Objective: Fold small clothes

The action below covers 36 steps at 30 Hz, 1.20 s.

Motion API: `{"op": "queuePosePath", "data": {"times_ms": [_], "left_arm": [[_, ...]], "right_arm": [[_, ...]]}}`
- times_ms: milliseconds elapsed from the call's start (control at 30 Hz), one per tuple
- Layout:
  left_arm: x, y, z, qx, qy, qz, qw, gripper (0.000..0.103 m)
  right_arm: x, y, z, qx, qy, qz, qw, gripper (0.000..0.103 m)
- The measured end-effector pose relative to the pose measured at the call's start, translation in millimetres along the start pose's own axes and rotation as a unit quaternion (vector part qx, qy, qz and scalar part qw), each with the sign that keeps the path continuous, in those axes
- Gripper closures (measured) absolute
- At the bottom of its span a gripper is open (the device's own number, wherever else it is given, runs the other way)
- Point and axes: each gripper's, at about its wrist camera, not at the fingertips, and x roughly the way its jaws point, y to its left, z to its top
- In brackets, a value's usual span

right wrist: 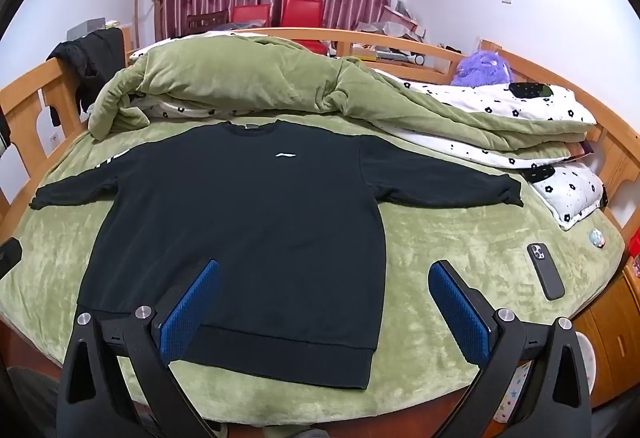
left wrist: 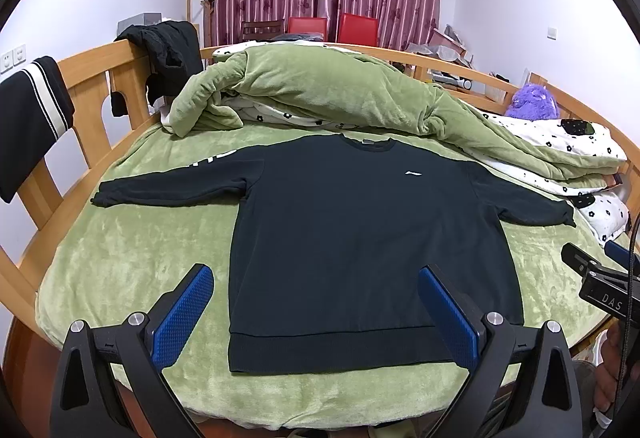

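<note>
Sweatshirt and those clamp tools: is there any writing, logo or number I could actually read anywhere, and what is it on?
"DAS": white letters on the black body of the right gripper, at the left wrist view's right edge; it may continue out of sight.
White brand mark on the chest of the black sweatshirt: a swoosh-like logo, no letters legible.
White lettering on its sleeve: foreshortened, unreadable.
No numbers are readable.
</note>
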Motion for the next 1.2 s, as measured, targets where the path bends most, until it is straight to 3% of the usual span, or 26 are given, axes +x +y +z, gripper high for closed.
{"op": "queuePosePath", "data": {"times_ms": [1200], "left_arm": [[-2.9,0.8,-3.0,-0.001,-0.002,-0.006,1.0000,0.001]], "right_arm": [[-0.7,-2.1,-0.9,-0.009,0.001,-0.003,1.000,0.001]]}}
